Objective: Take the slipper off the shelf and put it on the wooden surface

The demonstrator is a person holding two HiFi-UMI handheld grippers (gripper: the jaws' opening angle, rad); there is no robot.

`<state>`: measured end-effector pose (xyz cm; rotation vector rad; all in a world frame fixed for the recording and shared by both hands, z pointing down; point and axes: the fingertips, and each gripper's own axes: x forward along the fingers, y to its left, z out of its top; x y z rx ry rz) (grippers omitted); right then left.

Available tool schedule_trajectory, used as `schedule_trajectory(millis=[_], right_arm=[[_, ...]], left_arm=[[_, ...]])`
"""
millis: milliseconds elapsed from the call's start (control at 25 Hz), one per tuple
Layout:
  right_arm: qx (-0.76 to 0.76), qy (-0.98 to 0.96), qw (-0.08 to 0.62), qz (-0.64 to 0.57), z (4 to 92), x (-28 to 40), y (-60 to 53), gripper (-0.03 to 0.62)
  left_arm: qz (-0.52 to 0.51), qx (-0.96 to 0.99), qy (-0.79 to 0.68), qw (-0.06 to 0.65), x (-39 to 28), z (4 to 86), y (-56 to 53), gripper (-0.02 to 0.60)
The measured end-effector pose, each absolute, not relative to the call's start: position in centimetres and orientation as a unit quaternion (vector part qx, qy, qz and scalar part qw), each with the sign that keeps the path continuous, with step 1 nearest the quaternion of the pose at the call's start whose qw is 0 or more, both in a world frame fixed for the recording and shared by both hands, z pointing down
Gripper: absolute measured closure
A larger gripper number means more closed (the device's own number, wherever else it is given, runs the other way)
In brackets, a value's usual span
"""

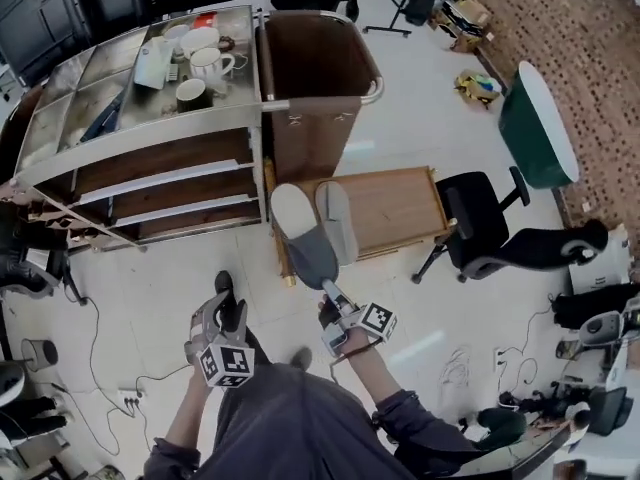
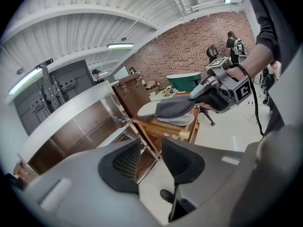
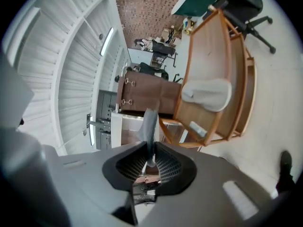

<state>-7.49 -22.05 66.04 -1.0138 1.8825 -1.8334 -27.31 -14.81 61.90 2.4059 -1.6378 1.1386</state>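
My right gripper [image 1: 329, 289] is shut on the heel end of a grey slipper [image 1: 305, 238] and holds it over the near left edge of the wooden surface [image 1: 400, 203]. In the right gripper view the slipper's thin grey edge [image 3: 150, 126] is pinched between the jaws. A second, matching slipper [image 1: 336, 218] lies flat on the wood just to the right, also seen as the pale slipper [image 3: 208, 93]. My left gripper [image 1: 228, 308] hangs low over the floor, open with nothing between its jaws. The left gripper view shows the held slipper [image 2: 175, 109] above the lying slipper [image 2: 176, 120].
A metal-topped shelf unit [image 1: 160, 183] stands at the left, with mugs [image 1: 205, 63] on top. A tall brown bin [image 1: 315, 68] stands behind the wooden surface. A black office chair [image 1: 480, 228] is at its right, a green tub [image 1: 535, 123] beyond. Cables lie on the floor.
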Motion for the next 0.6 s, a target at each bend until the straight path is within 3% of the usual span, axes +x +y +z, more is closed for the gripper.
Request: schedule_trajectory(millis=[280, 600], right_arm=[[-0.450, 0.599, 0.208, -0.629, 68.7, 12.8, -18.8, 0.539], [-0.476, 0.567, 0.204, -0.641, 73.7, 22.7, -24.7, 0.539]], left_arm=[[0.365, 0.816, -0.447, -0.033, -10.9, 61.1, -13.8, 0.422], [0.378, 0.829, -0.408, -0.053, 0.3, 61.3, -18.1, 0.422]])
